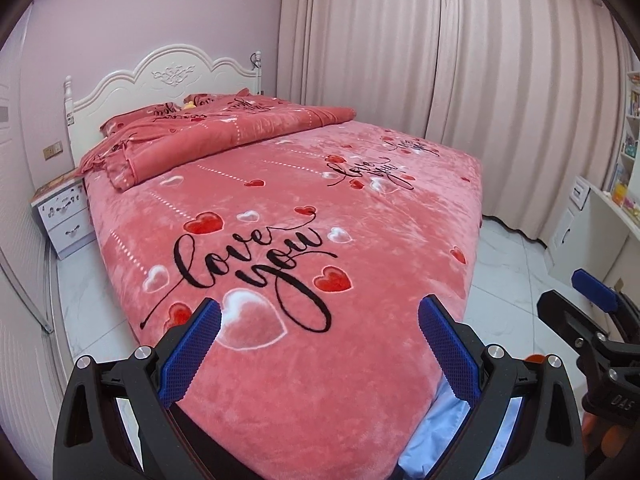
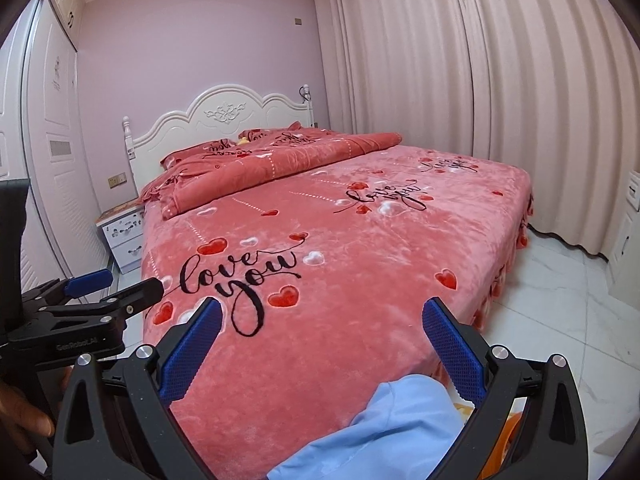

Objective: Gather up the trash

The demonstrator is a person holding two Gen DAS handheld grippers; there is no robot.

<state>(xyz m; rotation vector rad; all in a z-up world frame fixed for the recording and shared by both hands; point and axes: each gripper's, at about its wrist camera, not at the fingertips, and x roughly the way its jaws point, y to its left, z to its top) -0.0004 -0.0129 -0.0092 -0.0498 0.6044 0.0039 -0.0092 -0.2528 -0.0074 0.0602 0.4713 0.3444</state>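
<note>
Hovering spread apart and empty, left gripper (image 1: 320, 316) and right gripper (image 2: 322, 316) face bed (image 1: 360, 220).

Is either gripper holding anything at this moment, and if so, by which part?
Nothing is held. The left gripper and the right gripper are both open, with only the bed cover visible between their fingers.

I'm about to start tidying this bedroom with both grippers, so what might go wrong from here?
No trash shows on the pink bedspread; something small could hide in the folded quilt, where a yellowish object peeks out near the pillows.

Both grippers, left and right, hang open above the plush fabric and might snag it.

The light blue cloth at the foot of the bed lies under the right gripper and could be grabbed by mistake.
</note>
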